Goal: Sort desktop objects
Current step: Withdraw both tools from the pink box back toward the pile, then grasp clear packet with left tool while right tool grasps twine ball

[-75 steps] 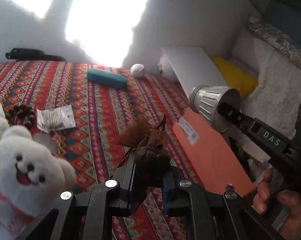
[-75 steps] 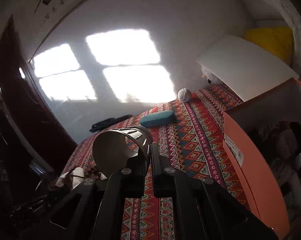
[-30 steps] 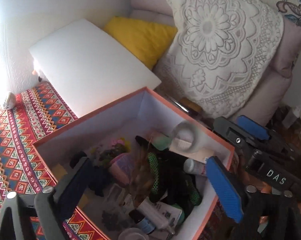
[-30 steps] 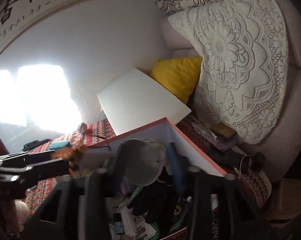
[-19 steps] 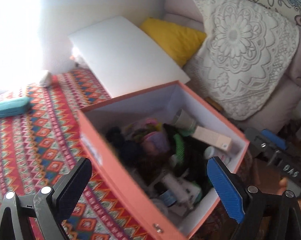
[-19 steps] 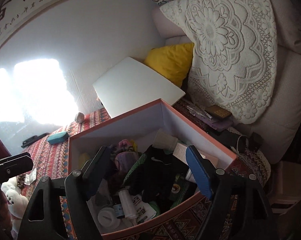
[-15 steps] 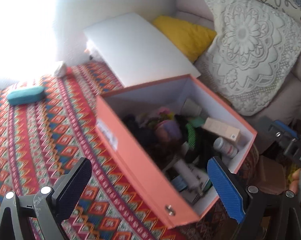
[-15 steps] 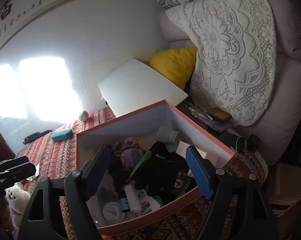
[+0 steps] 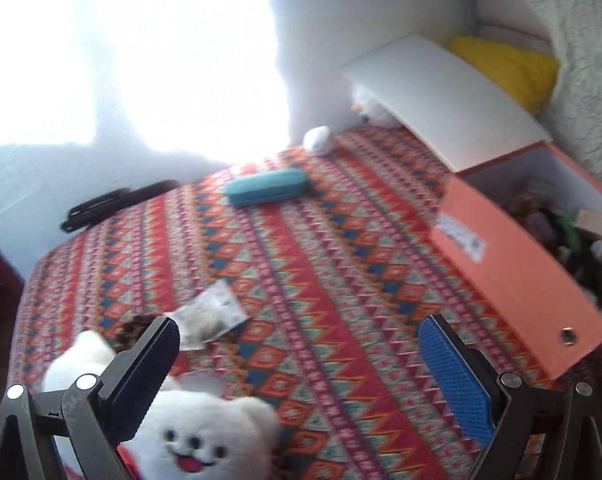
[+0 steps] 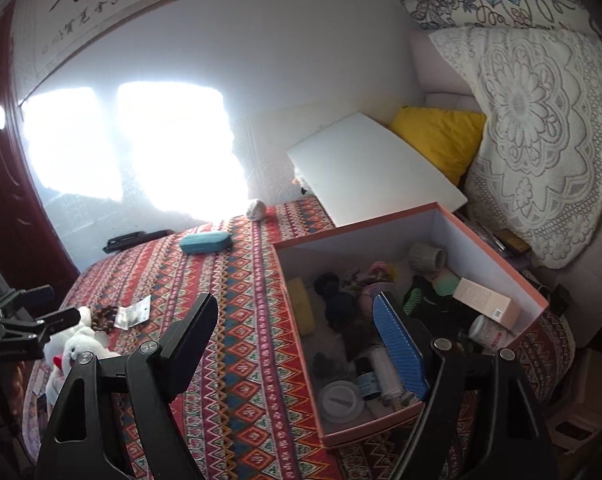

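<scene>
Left tongs [image 9: 297, 364]: spread wide, empty, above patterned surface [image 9: 301, 264]. Right tongs [image 10: 301, 340]: spread wide, empty, over orange box [image 10: 297, 320] edge. Box: open, packed with sorted items. Unsorted on surface: white plush bear [image 9: 205, 436], teal case [image 9: 267, 187], clear packet [image 9: 213, 316], dark brown cluster [image 10: 103, 314], possibly pinecone; view blurred.

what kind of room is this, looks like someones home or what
Most likely a home living room or bedroom, not a lab. A table under a patterned cloth stands against a sofa stacked with a lace-covered cushion and a yellow pillow, and a calligraphy scroll hangs on the wall.
</scene>
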The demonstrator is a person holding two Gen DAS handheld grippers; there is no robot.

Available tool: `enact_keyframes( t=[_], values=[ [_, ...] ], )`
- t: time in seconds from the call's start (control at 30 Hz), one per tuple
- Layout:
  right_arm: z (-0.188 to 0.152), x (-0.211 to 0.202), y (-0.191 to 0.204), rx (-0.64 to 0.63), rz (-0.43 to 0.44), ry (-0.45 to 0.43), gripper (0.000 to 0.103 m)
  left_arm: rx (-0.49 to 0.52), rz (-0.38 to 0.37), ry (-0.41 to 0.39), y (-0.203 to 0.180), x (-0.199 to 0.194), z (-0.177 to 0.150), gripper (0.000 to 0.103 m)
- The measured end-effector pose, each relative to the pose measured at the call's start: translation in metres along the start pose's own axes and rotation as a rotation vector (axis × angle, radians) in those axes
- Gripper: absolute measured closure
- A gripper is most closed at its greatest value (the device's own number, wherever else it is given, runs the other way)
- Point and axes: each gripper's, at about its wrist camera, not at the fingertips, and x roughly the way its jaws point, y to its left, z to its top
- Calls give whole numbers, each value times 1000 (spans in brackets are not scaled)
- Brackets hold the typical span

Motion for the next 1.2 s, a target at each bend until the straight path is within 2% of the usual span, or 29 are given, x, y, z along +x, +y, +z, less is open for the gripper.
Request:
enact_keyframes(
  t=[0.03, 0.13, 0.23, 0.4, 0.57, 0.63, 0.87, 1.03, 1.13, 1.17, 1.2],
  values=[
    [-1, 3, 10, -14, 13, 5, 20, -19, 16, 36, 18, 9, 2, 3],
    [-3, 14, 36, -52, 51, 22, 20, -153, -93, 196, 67, 53, 8, 3],
    [-8, 26, 56, -78, 84, 39, 20, -286, -110, 299, 97, 100, 8, 3],
    [-20, 46, 72, -115, 118, 81, 20, -385, -98, 425, 109, 172, -4, 3],
    [-28, 74, 60, -104, 112, 128, 20, -464, -77, 534, 115, 233, -19, 3],
    [-29, 86, 53, -89, 106, 142, 20, -516, -60, 559, 123, 251, -24, 3],
    [-40, 131, 46, -67, 110, 204, 19, -541, -30, 590, 127, 289, -23, 3],
    [-51, 157, 70, -124, 125, 251, 19, -556, -6, 610, 130, 315, -23, 1],
    [-51, 165, 92, -182, 134, 244, 19, -521, 31, 576, 120, 309, -24, 1],
    [-49, 168, 98, -192, 134, 237, 19, -510, 43, 564, 117, 307, -25, 2],
    [-47, 171, 104, -196, 134, 230, 19, -498, 55, 552, 114, 305, -26, 8]
  ],
)
